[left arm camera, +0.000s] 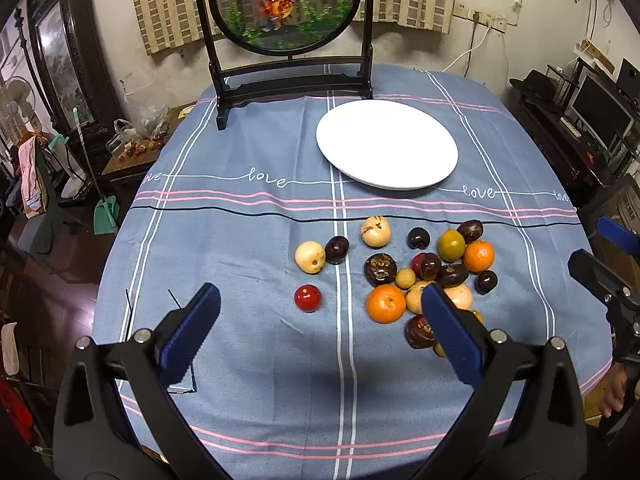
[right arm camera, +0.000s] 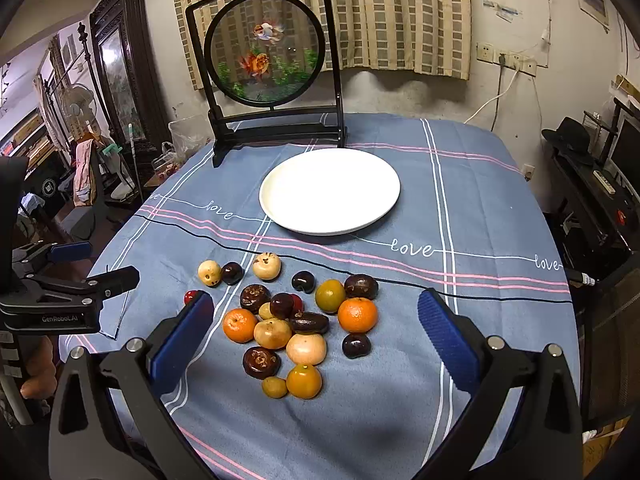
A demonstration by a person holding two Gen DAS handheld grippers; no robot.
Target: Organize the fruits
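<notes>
Several small fruits lie loose on the blue tablecloth: oranges (left arm camera: 385, 303) (right arm camera: 357, 314), pale round fruits (left arm camera: 310, 256) (right arm camera: 209, 272), dark purple ones (left arm camera: 380, 269) (right arm camera: 261, 362) and a red one (left arm camera: 307, 297). An empty white plate (left arm camera: 387, 143) (right arm camera: 329, 191) sits behind them. My left gripper (left arm camera: 320, 308) is open and empty, above the cloth in front of the red fruit. My right gripper (right arm camera: 316, 316) is open and empty, hovering over the fruit cluster. Each gripper also shows at the edge of the other view, the right one (left arm camera: 600, 256) and the left one (right arm camera: 92, 268).
A black framed round goldfish screen (left arm camera: 286, 4) (right arm camera: 264, 48) stands at the table's back edge behind the plate. A low side table with small fruits (left arm camera: 140, 148) stands left of the table. Shelves with a monitor (left arm camera: 600, 116) stand on the right.
</notes>
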